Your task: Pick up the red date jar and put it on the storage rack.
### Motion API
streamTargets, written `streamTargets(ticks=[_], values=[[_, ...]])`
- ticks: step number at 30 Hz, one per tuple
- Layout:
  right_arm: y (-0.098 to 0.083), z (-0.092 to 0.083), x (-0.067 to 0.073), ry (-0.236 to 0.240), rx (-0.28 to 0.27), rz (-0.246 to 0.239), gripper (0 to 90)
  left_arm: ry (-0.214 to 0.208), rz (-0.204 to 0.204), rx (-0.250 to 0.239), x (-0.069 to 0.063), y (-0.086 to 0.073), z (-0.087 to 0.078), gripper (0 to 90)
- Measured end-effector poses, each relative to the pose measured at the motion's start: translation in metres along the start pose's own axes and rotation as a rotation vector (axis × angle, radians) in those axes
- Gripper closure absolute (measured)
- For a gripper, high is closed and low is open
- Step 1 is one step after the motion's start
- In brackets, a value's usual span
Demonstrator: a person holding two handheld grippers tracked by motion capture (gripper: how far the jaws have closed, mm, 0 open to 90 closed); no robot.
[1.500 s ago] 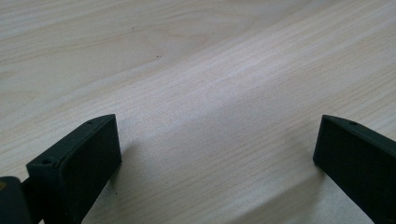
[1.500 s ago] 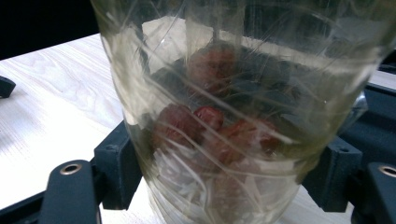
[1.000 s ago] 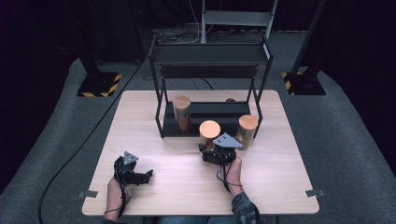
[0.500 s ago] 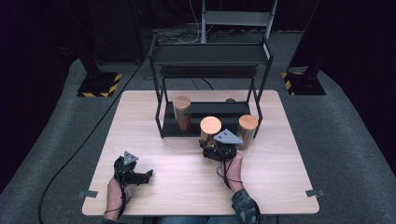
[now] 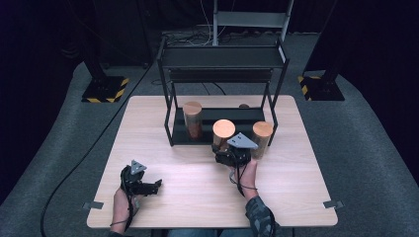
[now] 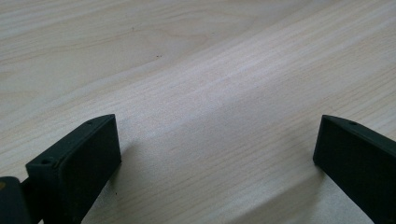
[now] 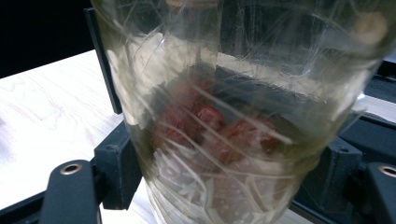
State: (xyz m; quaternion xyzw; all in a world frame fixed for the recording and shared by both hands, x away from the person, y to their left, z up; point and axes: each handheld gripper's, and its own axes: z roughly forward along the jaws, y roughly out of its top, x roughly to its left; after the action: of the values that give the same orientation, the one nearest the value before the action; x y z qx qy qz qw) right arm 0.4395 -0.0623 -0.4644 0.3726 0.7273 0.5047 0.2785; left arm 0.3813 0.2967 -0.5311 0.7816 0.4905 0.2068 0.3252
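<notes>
A clear jar (image 5: 223, 132) with a brown round lid stands just in front of the black rack (image 5: 222, 58), and my right gripper (image 5: 223, 148) is shut on its lower part. In the right gripper view the jar (image 7: 233, 116) is right up against the camera, with red fruit-like pieces and pale strips inside, and the right gripper (image 7: 229, 191) has a black jaw on either side of its base. My left gripper (image 5: 157, 185) rests open at the near left of the table. Bare wood lies between the wide-apart jaws of the left gripper (image 6: 217, 154).
A second lidded jar (image 5: 192, 119) stands on the rack's lower shelf at the left. A third jar (image 5: 262, 137) stands by the rack's right front leg, close to the held one. The wooden table (image 5: 197, 202) sits on grey floor with dark stands behind.
The right gripper and its jar have crept slightly farther from the person, toward the rack. The left gripper has stayed where it was.
</notes>
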Motion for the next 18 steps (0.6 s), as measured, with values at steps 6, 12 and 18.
streamTargets(ticks=[6, 12, 18], values=[[0.0026, 0.0019, -0.0022, -0.003, -0.003, 0.002, 24.3, 0.000, 0.000, -0.001, -0.0001, 0.0000, 0.0000, 0.0], [0.0054, 0.0033, -0.0046, -0.007, -0.003, -0.001, 24.3, 0.000, -0.001, -0.001, -0.0001, -0.0001, 0.0000, 0.0], [0.0081, 0.0055, -0.0073, -0.014, 0.000, 0.003, 24.2, 0.001, -0.001, 0.000, -0.0001, 0.0000, 0.0000, 0.0]])
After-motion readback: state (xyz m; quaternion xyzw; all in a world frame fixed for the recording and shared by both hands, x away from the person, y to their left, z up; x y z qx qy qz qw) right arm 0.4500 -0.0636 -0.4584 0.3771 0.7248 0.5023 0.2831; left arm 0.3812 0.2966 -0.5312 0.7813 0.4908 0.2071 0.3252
